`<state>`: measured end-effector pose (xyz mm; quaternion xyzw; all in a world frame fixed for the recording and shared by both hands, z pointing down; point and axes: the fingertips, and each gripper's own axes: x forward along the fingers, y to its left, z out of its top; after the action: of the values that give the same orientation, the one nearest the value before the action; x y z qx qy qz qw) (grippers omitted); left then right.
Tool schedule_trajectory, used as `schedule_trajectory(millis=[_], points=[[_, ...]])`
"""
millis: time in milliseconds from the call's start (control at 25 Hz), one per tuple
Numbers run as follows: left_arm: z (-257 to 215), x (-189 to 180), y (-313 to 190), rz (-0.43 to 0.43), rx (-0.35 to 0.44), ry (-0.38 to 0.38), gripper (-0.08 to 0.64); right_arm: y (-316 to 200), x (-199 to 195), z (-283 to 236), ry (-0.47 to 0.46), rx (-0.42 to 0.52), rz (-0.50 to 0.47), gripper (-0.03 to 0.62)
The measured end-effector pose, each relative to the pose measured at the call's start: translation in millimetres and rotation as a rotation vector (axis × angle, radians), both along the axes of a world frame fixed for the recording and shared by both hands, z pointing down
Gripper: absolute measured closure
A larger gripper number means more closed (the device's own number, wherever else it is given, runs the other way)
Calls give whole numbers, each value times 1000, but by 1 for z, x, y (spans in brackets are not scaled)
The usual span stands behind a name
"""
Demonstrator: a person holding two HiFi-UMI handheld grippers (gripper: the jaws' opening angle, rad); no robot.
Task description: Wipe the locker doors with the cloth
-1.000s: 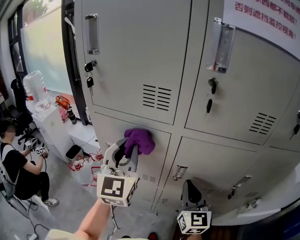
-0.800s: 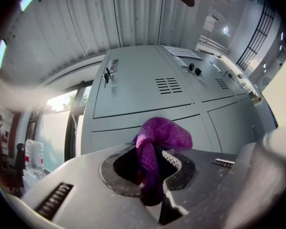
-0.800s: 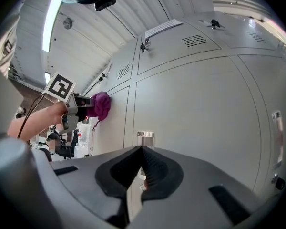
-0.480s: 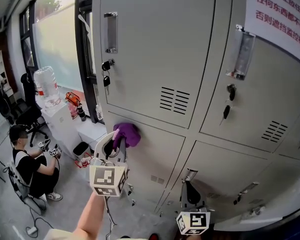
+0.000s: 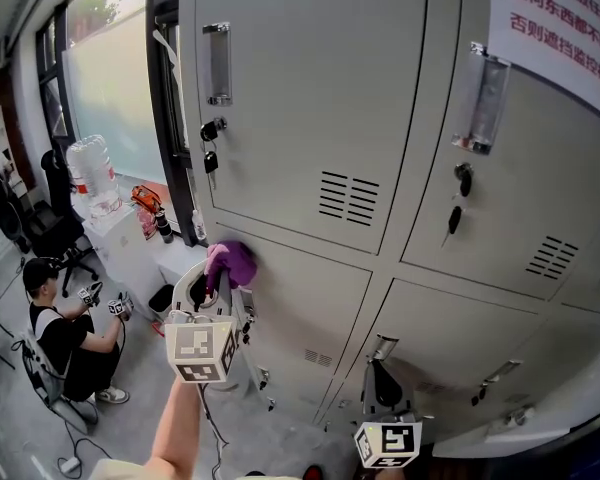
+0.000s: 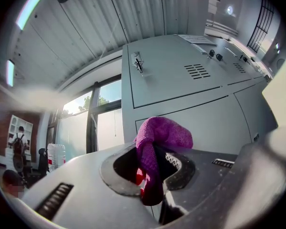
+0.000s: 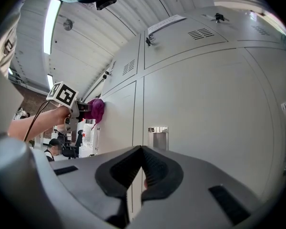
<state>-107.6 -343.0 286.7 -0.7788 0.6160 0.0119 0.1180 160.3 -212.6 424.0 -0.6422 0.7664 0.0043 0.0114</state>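
Wiping is under way, judging by the purple cloth [image 5: 230, 262], which is pressing against the top left corner of the lower-left locker door [image 5: 310, 303], just under the seam with the upper-left door [image 5: 310, 88]. The left claw [image 5: 217, 286] is clamping the cloth, whose bunched end is sticking out past the jaw tips onto the metal. The right claw [image 5: 383, 386] is hanging low before the bottom row, jaws pressed together on nothing, well apart from the cloth. No door is showing a wet trail or a change in sheen, so how much has been wiped cannot be told. With the cloth at one corner, most of the bank is probably waiting.

The grey painted steel is looking smooth, broken by vent slots, handles and keys [image 5: 210, 158] hanging from the locks, which the cloth could snag. A paper notice [image 5: 565, 23] is covering part of the upper-right door. To the left, a window [image 5: 105, 78] is letting in daylight, a water bottle [image 5: 90, 173] is standing on a low white counter [image 5: 125, 248], and a seated person [image 5: 65, 338] is holding a small device.
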Motion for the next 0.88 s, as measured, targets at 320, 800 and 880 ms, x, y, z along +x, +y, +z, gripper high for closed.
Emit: schedule_trajectory(millis=[320, 800, 880], points=[[0, 0, 2, 5, -3, -8, 489, 4, -1, -1, 11, 19, 7, 577], [2, 15, 56, 69, 23, -1, 489, 14, -1, 2, 33, 9, 13, 577], [7, 22, 64, 91, 14, -1, 489, 15, -2, 3, 34, 12, 8, 577]])
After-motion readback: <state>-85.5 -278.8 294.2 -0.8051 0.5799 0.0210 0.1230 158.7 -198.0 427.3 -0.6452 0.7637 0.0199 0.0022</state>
